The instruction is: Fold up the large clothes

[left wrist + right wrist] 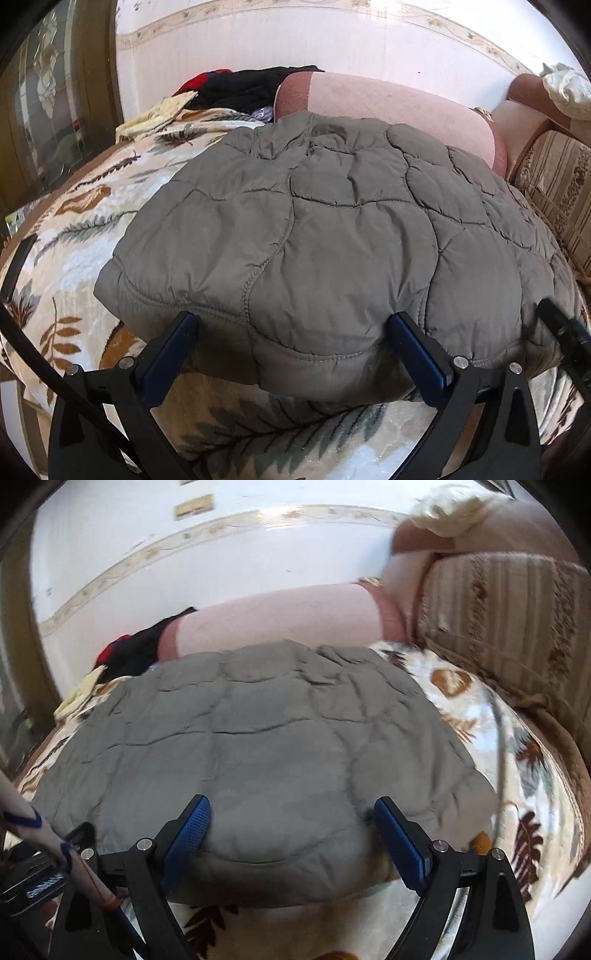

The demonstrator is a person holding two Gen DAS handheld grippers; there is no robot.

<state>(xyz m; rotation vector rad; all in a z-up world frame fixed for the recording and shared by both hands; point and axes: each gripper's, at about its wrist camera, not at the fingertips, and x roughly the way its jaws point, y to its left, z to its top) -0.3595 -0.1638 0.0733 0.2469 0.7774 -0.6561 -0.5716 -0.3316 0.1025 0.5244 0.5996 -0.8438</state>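
Grey quilted jacket (pixel 314 229) on leaf-print blanket (pixel 74 221), left claw (pixel 291 325), right claw (pixel 291 808) both agape

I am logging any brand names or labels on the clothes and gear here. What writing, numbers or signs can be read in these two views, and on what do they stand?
White lettering on the black device at the lower left of the right wrist view: too blurred to read.
Pale plate on the wall: no legible text.
Grey quilted jacket: no label, brand or number shows.
Leaf-patterned blanket: pattern only, no writing.
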